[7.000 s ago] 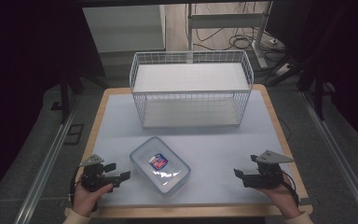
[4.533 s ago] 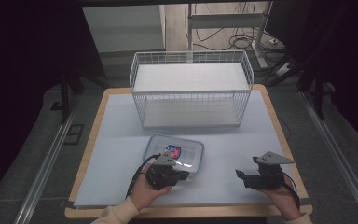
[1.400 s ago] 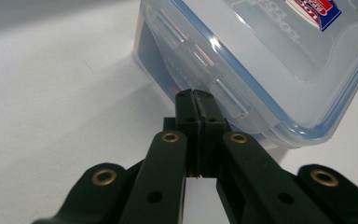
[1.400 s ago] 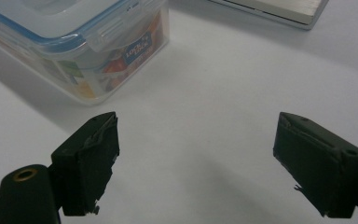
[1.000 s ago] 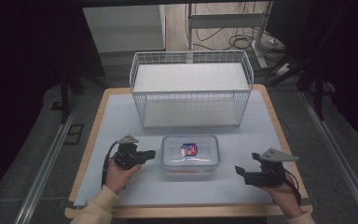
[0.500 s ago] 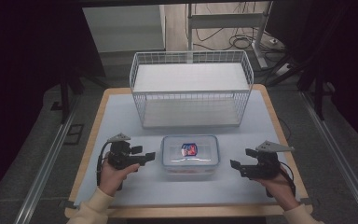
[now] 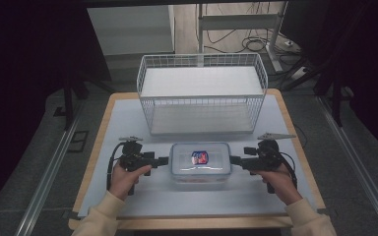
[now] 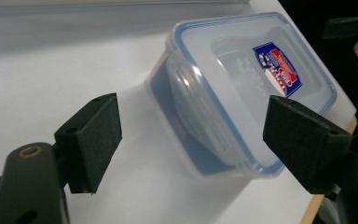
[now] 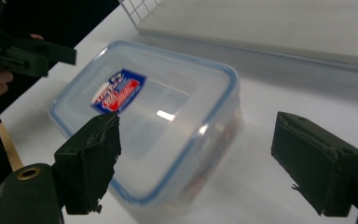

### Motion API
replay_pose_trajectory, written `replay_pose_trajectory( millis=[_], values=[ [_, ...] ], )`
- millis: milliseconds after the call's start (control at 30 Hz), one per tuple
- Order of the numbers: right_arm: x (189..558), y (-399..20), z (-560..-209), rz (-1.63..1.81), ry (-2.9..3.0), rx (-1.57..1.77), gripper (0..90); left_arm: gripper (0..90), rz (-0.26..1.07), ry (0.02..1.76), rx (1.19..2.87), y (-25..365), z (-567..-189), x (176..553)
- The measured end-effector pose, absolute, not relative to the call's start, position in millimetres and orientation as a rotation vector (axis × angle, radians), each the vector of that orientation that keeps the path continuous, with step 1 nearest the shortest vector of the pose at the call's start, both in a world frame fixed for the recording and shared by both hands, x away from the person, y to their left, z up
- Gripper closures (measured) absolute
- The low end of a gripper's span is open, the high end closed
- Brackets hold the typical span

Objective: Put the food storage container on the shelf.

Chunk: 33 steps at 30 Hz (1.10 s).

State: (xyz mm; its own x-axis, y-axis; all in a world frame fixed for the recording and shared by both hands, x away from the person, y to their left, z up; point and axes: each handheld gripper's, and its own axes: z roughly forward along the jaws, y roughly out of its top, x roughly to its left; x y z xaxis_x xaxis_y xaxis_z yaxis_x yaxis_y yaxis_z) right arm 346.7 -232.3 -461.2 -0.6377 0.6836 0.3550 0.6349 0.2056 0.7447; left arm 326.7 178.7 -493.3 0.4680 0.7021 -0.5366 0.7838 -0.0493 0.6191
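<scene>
Sleeves: cream, ribbed cuffs
Left gripper [image 7: 163, 160]: black body, black cable looping behind
Right gripper [image 7: 234, 160]: black, grey three-cornered plate on top
Pads [image 8: 94, 140]: black foam blocks
Screws: brass-ringed holes in jaw arms

One clear plastic container [image 7: 200, 164] sat on the table — a single box with one blue-rimmed lid, and on that lid one red-and-blue label [image 7: 200, 158]. One white wire basket [image 7: 202, 101] stood behind it. There was one table [image 7: 128, 201], covered by one white mat [image 7: 118, 123]. Two grippers were in play — the left gripper [image 7: 163, 160] and the right gripper [image 7: 234, 160] — each held by one hand, so two hands, and each showing two black jaws, four jaws in all.
</scene>
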Motion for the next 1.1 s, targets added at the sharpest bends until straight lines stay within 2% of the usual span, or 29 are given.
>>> replay_pose_trajectory(
  millis=[300,467,633,1100],
  values=[
    [353,-229,-466,1.442,2.399,1.322,15.1,18.8,-0.203,1.241,1.844,155,-507,336],
    [351,-235,-466,1.447,2.373,1.338,15.1,18.4,-0.268,1.223,1.821,150,-514,338],
    [351,-236,-468,1.440,2.372,1.337,15.2,22.5,-0.328,1.216,1.783,149,-518,340],
    [354,-228,-477,1.422,2.447,1.348,16.1,27.1,-0.344,1.234,1.746,152,-519,339]
  ],
)
